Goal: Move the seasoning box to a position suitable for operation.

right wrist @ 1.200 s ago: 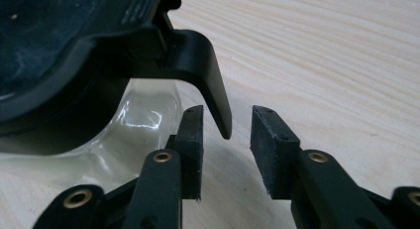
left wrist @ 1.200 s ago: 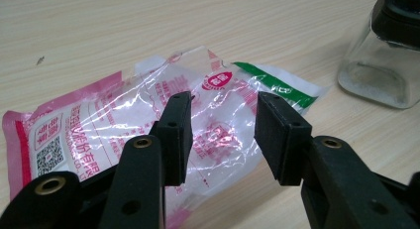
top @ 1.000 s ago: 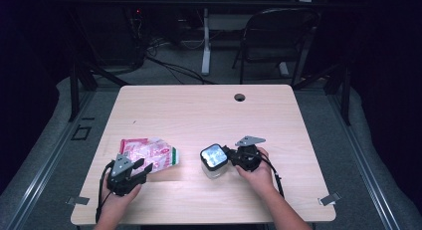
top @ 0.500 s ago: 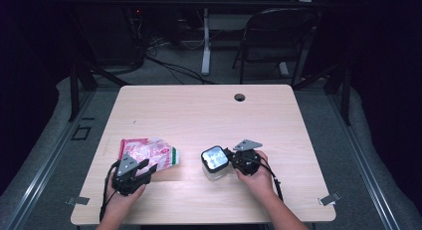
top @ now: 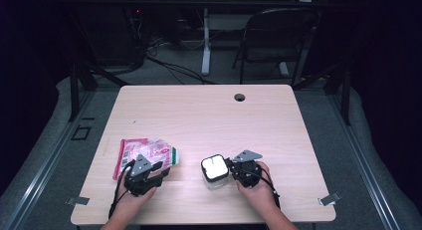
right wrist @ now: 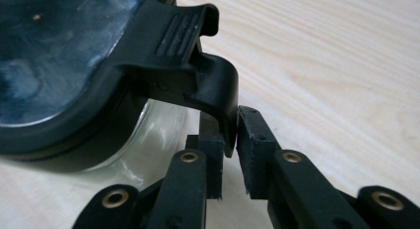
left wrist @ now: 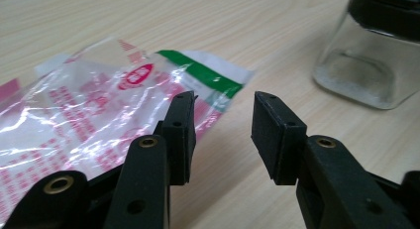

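Note:
A clear plastic bag point(top: 147, 152) with pink print and a green strip point(left wrist: 200, 75) lies flat at the table's front left. My left gripper point(left wrist: 223, 102) is open just above the table at the bag's right end, and its left jaw overlaps the bag's edge. In the high view my left gripper point(top: 160, 167) sits at the bag's near side. A square glass jar point(top: 215, 170) with a black lid point(right wrist: 54, 50) stands at front centre. My right gripper point(right wrist: 230, 125) is shut on the lid's black latch point(right wrist: 218, 85), at the jar's right side point(top: 230, 166).
The jar point(left wrist: 369, 65) stands a short way to the right of my left gripper, holding a thin layer of white powder. A cable hole point(top: 240, 97) is in the table's far side. A folding chair point(top: 278, 36) and cables are on the floor beyond.
My left gripper has slid right along the bag's near edge. The jar and my right gripper have shifted slightly toward the person.

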Demonstrator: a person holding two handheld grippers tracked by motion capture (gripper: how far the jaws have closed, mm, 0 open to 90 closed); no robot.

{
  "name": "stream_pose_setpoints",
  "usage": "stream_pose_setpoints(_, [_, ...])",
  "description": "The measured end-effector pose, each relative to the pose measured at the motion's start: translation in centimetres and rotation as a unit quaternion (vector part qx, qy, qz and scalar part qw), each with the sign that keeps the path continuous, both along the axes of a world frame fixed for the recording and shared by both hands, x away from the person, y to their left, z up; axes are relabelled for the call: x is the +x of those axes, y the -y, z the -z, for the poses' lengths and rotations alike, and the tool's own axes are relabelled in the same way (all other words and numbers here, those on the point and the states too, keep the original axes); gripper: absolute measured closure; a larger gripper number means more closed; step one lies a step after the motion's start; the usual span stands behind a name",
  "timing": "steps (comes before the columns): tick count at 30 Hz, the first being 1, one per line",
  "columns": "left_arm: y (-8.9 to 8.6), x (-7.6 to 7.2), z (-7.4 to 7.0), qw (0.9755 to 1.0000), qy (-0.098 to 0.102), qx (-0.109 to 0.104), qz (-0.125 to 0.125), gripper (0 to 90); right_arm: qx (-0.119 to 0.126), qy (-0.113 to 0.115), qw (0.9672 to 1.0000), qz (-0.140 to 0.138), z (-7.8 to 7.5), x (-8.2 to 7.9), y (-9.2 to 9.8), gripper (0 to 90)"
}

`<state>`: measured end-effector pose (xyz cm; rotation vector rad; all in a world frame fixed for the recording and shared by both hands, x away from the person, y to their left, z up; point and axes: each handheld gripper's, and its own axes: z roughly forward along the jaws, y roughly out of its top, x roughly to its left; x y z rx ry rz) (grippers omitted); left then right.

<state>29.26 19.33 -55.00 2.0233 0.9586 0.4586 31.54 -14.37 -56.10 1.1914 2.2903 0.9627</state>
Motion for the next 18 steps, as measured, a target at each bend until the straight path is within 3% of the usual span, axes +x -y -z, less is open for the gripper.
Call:
stream_pose_setpoints(4, [0.9, -0.3, -0.1, 0.9998, 0.008, 0.006, 0.019, 60.6, 0.013, -0.022, 0.9997, 0.001, -0.2, -0.7, 0.0, 78.2])
stream_pose_setpoints(7, [1.3, -0.5, -0.3, 0.9995, 0.009, 0.002, 0.03, 60.5, 0.004, -0.021, 0.9997, -0.01, -0.4, -1.2, 0.0, 77.6])
stream_pose_setpoints(11, [1.9, -0.5, -0.3, 0.9991, 0.003, -0.002, 0.041, 60.0, 0.005, -0.028, 0.9994, -0.018, -0.7, -2.0, -0.1, 74.6])
stream_pose_setpoints(14, [2.4, -0.5, -0.4, 0.9989, 0.003, 0.002, 0.048, 59.5, 0.027, -0.037, 0.9987, -0.021, -1.3, -2.4, 0.0, 69.3])
stream_pose_setpoints(16, [2.7, -0.4, -0.5, 0.9988, 0.001, -0.001, 0.049, 58.8, 0.03, -0.034, 0.9987, -0.024, -1.6, -2.8, 0.1, 65.4])
stream_pose_setpoints(18, [3.0, -0.2, -0.7, 0.9986, -0.005, -0.004, 0.052, 58.2, 0.024, -0.045, 0.9983, -0.029, -1.9, -3.1, 0.2, 64.1])
